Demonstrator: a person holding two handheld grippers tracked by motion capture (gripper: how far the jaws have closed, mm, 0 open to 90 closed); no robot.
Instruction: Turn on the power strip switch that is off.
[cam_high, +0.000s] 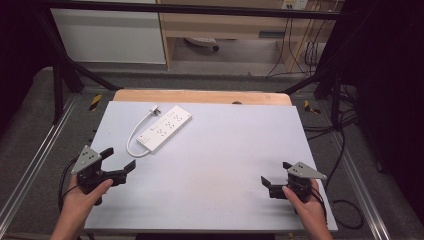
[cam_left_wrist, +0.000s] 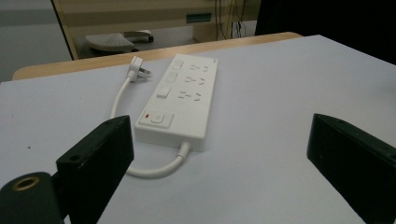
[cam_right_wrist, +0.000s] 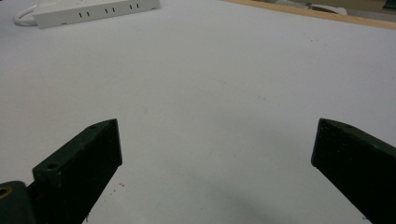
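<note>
White power strip (cam_high: 164, 128) on table (cam_high: 225, 165)

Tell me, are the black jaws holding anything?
No. The left gripper and right gripper both have open jaws with nothing between them; the power strip lies untouched on the table.

No legible text, brand, number or label found. The white power strip (cam_left_wrist: 180, 100) on the far left of the tabletop (cam_high: 225, 165) carries only an unlettered red mark beside its switch (cam_left_wrist: 158, 119).
</note>
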